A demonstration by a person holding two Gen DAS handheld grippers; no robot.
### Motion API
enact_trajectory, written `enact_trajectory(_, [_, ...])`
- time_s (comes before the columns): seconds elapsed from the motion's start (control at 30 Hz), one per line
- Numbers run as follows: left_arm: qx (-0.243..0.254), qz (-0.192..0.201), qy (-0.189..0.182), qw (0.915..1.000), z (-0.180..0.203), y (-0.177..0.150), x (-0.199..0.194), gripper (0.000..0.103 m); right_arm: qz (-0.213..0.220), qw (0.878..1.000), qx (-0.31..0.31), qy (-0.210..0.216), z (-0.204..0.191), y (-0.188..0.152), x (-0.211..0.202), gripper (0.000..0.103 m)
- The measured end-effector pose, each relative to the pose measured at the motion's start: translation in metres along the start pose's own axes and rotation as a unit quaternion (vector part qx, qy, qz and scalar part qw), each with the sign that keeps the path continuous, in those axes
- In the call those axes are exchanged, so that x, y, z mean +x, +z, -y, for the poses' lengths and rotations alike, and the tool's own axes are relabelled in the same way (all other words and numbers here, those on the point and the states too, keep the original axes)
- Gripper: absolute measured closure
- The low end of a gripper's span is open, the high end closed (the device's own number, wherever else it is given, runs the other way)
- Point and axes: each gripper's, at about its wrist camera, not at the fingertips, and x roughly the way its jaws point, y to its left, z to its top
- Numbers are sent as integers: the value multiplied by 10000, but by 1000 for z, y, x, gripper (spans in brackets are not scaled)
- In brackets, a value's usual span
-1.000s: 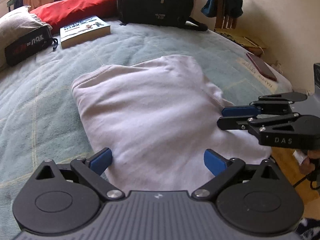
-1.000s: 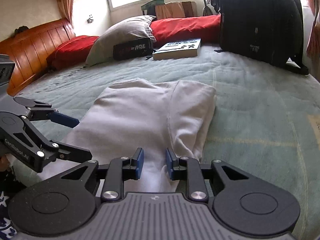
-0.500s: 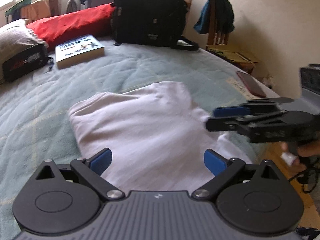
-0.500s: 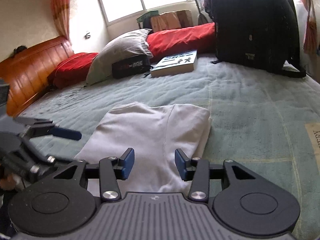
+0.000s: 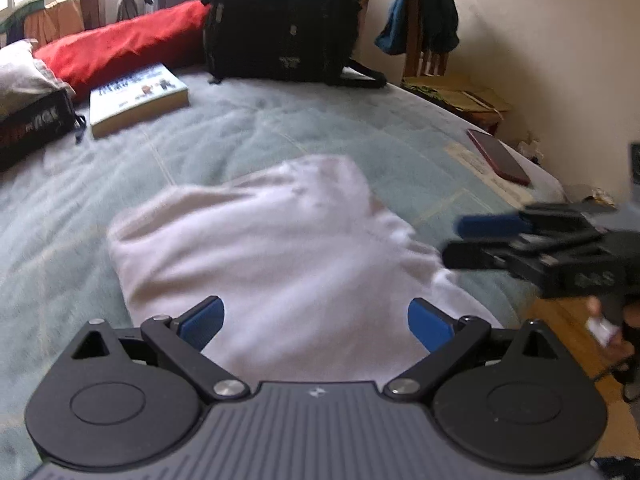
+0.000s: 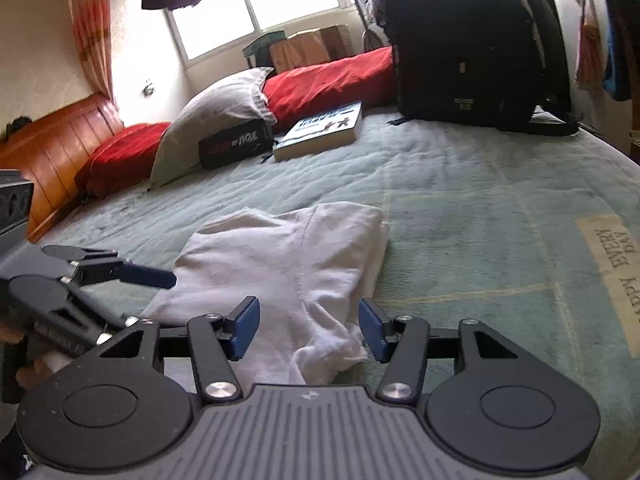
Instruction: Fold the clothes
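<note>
A white garment (image 6: 280, 272) lies folded on the pale green bed (image 6: 480, 216), its long axis running from the near edge away toward the black backpack (image 6: 476, 48) at the far side. One thick folded edge lines its right side in the right wrist view, and the near corner there is rumpled.

The left tongs (image 5: 316, 320) are spread wide above the garment's near end, with nothing pinched between the blue pads. The right tongs (image 6: 308, 328) are opening, and the cloth below them is not gripped. In the left wrist view the right tongs are blurred, and the hand (image 5: 616, 328) holding them is cut off at the frame's edge.

Beyond the garment sit a book (image 6: 324, 130), a black pouch (image 6: 234, 146), a grey pillow (image 6: 216, 112) and a red cushion (image 6: 328, 80). A dark red phone (image 5: 498, 156) lies near the bed's right edge.
</note>
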Motion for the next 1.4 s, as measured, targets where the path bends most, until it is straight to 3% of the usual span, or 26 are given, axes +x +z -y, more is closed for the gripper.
enact_trajectory(0.13, [-3,37,92,10000,-12,11,14,5,44,10000,54,-5,-1,-4,-8,38])
enact_trajectory(0.3, [-432,-111,92,9990,-35,15,47,5,63,9999,72,33,-7,-8,-14,35])
enact_trajectory(0.6, [-337,274,-3,9991,-40,33,29,5,85,9998,154,92,-3,-14,-17,30])
enact_trajectory(0.77, [-518,-75,-133,9985,-46,46,65,5,25,9997,213,122,-1,-17,-13,28])
enact_trajectory(0.83, [-639,-154,53,9978,-50,51,80,5,-11,9996,260,79,0,-18,-12,26])
enact_trajectory(0.93, [-807,-55,205,9965,-51,59,74,5,8,9997,259,52,2,-20,-16,25])
enact_trajectory(1.03, [-504,187,78,9985,-38,56,48,5,-13,9992,382,144,6,-24,-15,24])
enact_trajectory(1.17, [-84,283,36,9996,-17,41,21,4,-83,9979,576,295,10,-29,-7,24])
enact_trajectory(1.4, [71,278,67,9996,6,7,4,4,12,9959,726,534,23,-39,-6,24])
